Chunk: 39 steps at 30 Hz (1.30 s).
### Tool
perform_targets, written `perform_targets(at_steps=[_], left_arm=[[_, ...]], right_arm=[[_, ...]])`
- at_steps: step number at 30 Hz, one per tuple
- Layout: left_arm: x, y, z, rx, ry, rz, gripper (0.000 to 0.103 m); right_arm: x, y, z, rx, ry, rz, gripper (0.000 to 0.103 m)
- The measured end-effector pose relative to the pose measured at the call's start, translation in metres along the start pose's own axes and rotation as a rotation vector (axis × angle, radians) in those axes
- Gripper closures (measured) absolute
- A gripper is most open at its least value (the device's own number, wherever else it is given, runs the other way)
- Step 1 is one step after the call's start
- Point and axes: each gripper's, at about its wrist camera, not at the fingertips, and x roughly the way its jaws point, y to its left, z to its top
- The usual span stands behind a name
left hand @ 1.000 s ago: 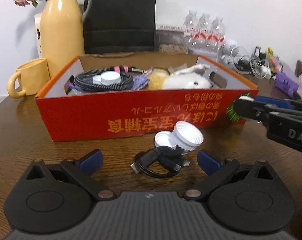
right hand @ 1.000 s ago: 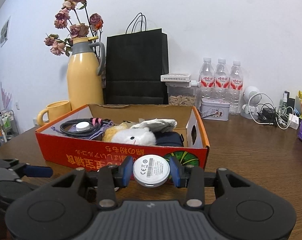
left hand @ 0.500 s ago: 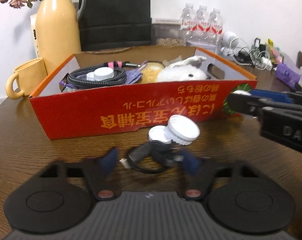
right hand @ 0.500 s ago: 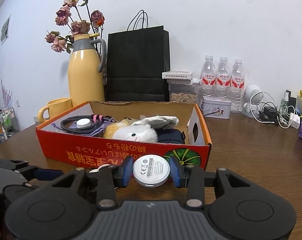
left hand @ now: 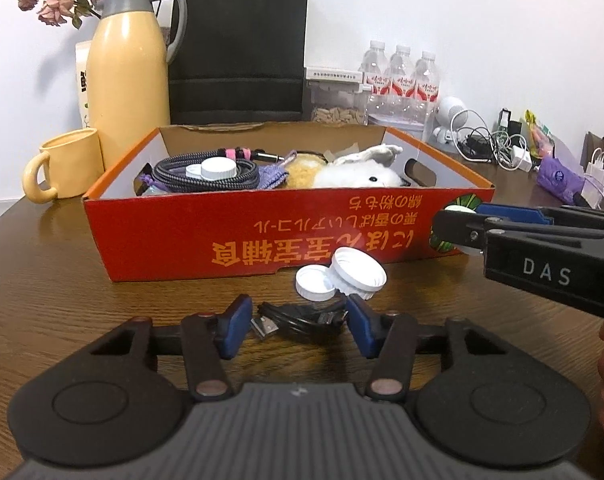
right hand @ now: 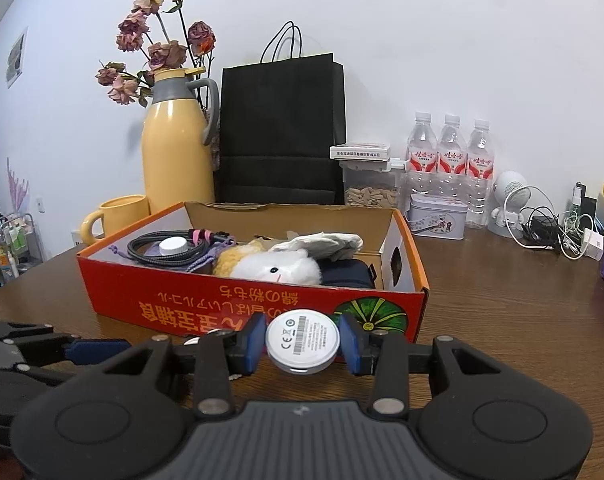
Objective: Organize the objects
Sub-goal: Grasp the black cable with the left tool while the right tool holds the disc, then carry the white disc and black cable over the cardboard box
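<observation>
A coiled black USB cable [left hand: 302, 320] lies on the wooden table [left hand: 42, 288] between the blue pads of my left gripper [left hand: 300, 330]. Its jaws are closing on the coil, with a thin gap still showing at the plug end. Two white bottle caps [left hand: 342, 276] rest just beyond the cable, in front of the red cardboard box [left hand: 230, 236]. My right gripper [right hand: 302, 344] is shut on a white round disc [right hand: 302, 342] with a printed label, held in front of the box's near right corner [right hand: 382, 312]. The same gripper [left hand: 460, 216] reaches in from the right in the left wrist view.
The box holds a braided cable coil [left hand: 206, 176], a purple pouch [left hand: 272, 176] and a white plush toy [right hand: 278, 266]. Behind it stand a yellow mug [left hand: 68, 164], a yellow jug [left hand: 128, 76], a black paper bag [right hand: 280, 132] and water bottles [right hand: 450, 160]. Chargers and wires [right hand: 554, 232] lie at right.
My left gripper's jaws have drawn in from wide open to either side of the black cable, and its view has shifted slightly. The right gripper and its disc have stayed put.
</observation>
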Motion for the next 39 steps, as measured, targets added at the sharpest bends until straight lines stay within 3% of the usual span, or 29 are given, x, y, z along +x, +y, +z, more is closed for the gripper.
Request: perform_targets(at_steps=[11, 18, 28, 39], left_arm=[[-0.024, 0.011, 0.001, -0.046, -0.088, -0.02, 0.052], [-0.039, 0.016, 0.012, -0.062, -0.148, -0.054, 0.052], [-0.049, 0.03, 0.059, -0.1, -0.267, -0.072, 0.052], [-0.021, 0.043, 0.115, -0.141, -0.347, -0.032, 0.052]], right_arm=[[-0.003, 0.002, 0.001, -0.007, -0.013, 0.008, 0.064], [-0.011, 0.01, 0.005, -0.026, -0.065, 0.035, 0.064], [-0.005, 0.022, 0.04, -0.076, -0.126, 0.05, 0.064], [0.045, 0.036, 0.09, -0.079, -0.165, 0.031, 0.064]])
